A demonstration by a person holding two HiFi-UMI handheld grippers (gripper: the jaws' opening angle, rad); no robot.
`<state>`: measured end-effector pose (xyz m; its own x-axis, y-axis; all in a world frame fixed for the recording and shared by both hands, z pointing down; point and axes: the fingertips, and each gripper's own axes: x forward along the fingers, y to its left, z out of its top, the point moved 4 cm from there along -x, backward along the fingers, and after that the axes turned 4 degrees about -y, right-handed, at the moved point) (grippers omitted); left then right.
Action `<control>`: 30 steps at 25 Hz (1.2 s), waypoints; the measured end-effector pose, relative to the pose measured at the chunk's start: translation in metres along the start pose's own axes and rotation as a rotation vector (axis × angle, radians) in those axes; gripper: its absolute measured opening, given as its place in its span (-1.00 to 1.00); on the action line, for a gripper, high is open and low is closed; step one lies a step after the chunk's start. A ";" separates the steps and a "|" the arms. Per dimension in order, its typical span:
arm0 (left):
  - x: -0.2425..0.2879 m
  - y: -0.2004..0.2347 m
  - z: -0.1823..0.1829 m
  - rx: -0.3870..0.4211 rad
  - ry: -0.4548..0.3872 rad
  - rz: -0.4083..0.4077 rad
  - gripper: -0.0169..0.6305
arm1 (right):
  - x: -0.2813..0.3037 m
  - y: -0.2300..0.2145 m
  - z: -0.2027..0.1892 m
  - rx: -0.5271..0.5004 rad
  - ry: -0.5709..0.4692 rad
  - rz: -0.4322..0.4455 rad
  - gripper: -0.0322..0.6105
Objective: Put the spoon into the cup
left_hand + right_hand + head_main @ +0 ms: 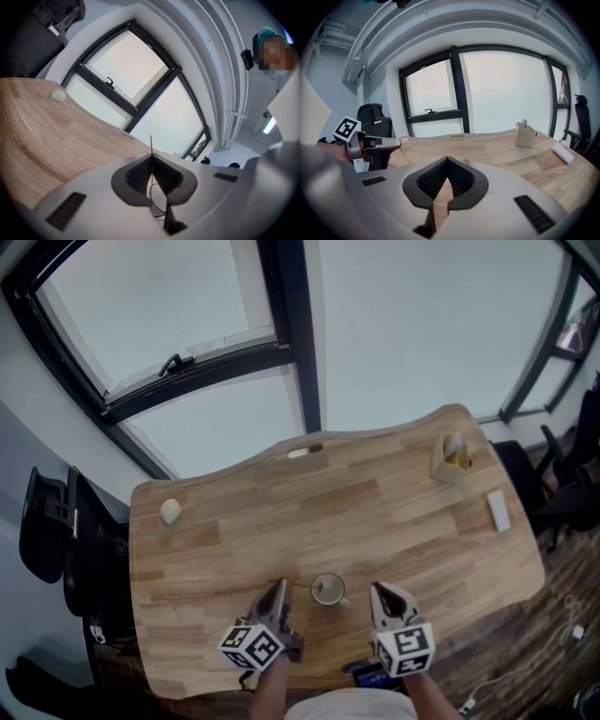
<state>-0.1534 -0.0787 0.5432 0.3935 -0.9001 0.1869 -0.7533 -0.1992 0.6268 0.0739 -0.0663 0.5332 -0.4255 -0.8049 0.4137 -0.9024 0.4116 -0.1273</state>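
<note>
Far left of the head view, a black chair [47, 521] sits off the edge of the wooden table [234, 531], and a pale round lump [171, 512] lies alone near the table's upper-left corner. Lower centre now: the left gripper [278, 585] is clamped tight on the spoon [151, 144]. In the left gripper view the pads are pressed together with just a thin sliver of it, edge-on, poking past their tips. That sliver aims rightward at the cup [328, 590], which stands upright just beside it, between the two grippers. The spoon is outside the cup, and I can't tell whether its tip touches the rim. Right of the cup is the right gripper [379, 589], low over the near edge. Its tips meet in the right gripper view, nothing pinched, only bare wood showing through the gap behind them. Upper right of the table, a beige holder [452, 459] stands with something in it. A small white block [498, 511] lies flat just below that, towards the right edge.
</note>
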 end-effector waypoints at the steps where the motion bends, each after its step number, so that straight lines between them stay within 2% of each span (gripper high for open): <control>1: 0.000 0.000 -0.001 0.000 0.001 0.000 -0.94 | 0.000 0.000 -0.001 0.002 -0.001 -0.001 -0.91; 30: 0.011 -0.001 -0.013 0.019 0.046 -0.003 -0.94 | 0.006 -0.009 -0.011 0.006 0.031 -0.011 -0.91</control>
<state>-0.1416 -0.0833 0.5549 0.4189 -0.8810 0.2200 -0.7617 -0.2090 0.6133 0.0802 -0.0697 0.5463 -0.4137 -0.7957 0.4424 -0.9073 0.4007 -0.1277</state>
